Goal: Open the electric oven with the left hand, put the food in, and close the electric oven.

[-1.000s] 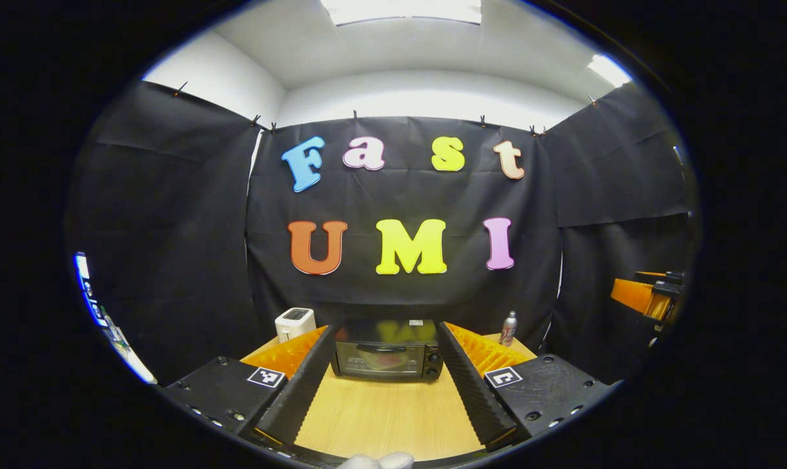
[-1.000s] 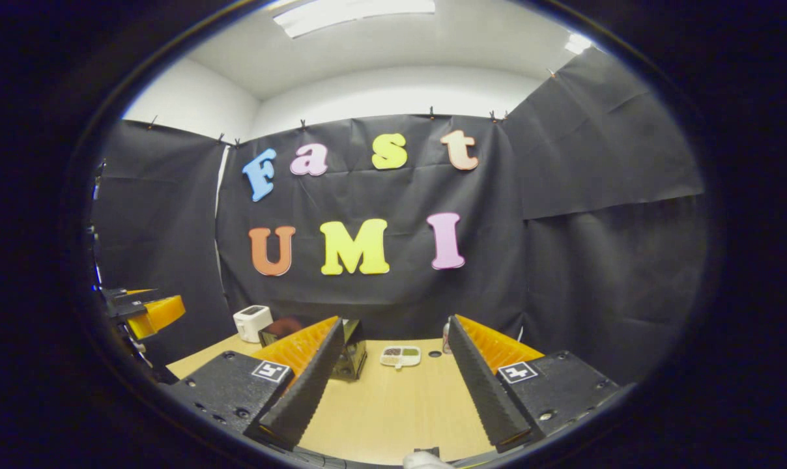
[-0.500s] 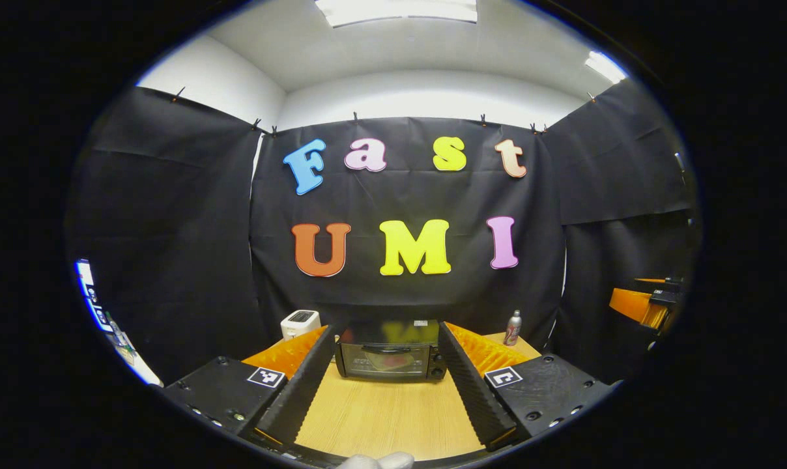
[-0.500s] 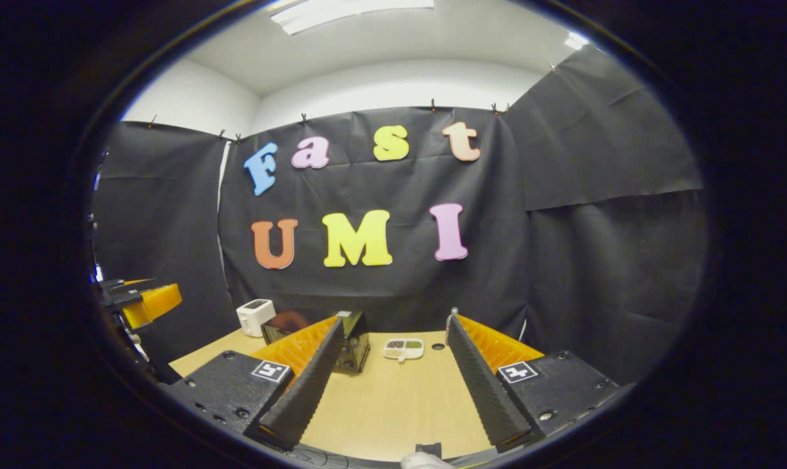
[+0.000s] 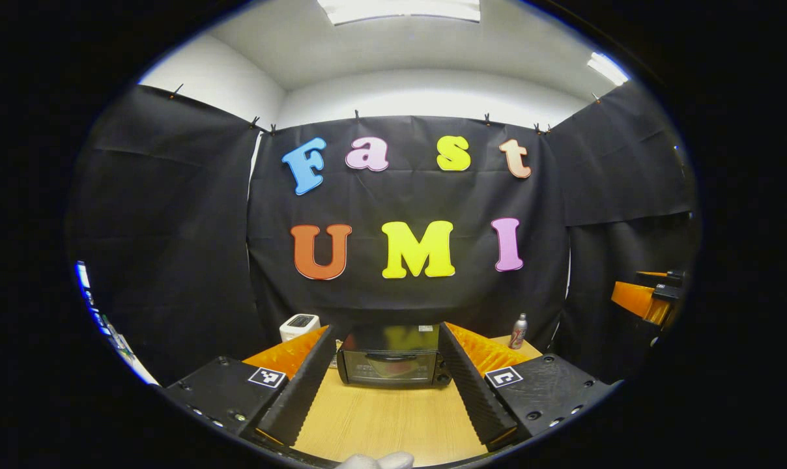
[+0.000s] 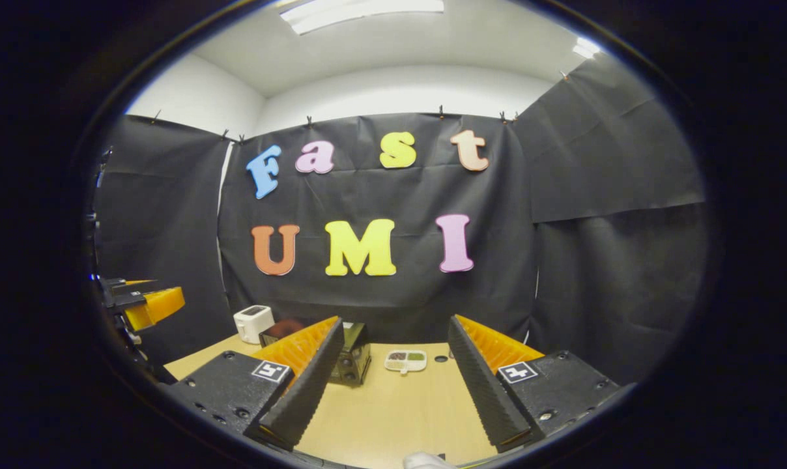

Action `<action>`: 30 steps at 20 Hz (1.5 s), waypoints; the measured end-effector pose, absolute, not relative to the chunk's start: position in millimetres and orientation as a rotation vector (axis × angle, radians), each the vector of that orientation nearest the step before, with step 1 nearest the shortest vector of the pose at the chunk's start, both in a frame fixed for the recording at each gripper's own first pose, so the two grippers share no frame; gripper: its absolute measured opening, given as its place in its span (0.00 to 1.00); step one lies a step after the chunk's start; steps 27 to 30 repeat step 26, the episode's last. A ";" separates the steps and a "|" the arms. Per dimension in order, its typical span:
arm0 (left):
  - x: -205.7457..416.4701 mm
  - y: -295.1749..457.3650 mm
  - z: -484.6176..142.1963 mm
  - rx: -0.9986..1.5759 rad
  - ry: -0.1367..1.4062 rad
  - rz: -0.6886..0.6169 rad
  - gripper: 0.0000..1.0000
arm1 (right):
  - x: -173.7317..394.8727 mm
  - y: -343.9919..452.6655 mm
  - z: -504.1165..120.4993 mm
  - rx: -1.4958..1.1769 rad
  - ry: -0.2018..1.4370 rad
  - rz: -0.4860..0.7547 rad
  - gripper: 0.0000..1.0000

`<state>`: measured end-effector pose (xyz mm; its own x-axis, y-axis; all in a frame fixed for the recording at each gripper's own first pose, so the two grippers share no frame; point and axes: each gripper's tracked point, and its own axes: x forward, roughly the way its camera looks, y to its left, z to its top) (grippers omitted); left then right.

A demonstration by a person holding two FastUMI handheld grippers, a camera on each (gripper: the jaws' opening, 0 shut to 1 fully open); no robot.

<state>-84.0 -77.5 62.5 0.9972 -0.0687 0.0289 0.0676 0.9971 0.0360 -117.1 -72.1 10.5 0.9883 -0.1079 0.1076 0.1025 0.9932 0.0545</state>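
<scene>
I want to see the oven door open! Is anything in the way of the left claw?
No. Bare table lies between the open left claw and the oven, whose door is shut. The toaster and bottle stand off to the sides.

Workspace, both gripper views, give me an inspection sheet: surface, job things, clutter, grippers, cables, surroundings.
Surface: wooden table, bare in front of the oven.
Job's things: oven at the back of the table, door shut; food tray lying on the table to the right of the oven.
Clutter: white toaster left of the oven; small bottle to its right.
Grippers: left hand-held gripper open, aimed at the oven, holding nothing; right hand-held gripper open, aimed at the tray, holding nothing.
Cables: nothing seen.
Surroundings: black cloth wall on three sides, white ceiling with lights.
</scene>
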 end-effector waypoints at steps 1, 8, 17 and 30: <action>-78.4 -75.9 63.3 0.036 -0.031 -0.071 0.95 | -110.8 -69.5 13.1 0.047 -0.117 -0.108 1.00; -32.2 -65.6 71.6 0.043 -0.053 -0.110 0.95 | -71.0 -58.2 25.9 0.028 -0.151 -0.135 1.00; -9.6 -65.6 69.6 0.052 -0.050 -0.095 0.95 | -44.9 -57.4 27.9 0.052 -0.159 -0.131 1.00; -12.8 -97.4 65.2 0.059 -0.036 -0.041 0.95 | -34.0 -84.0 21.0 0.069 -0.125 -0.075 1.00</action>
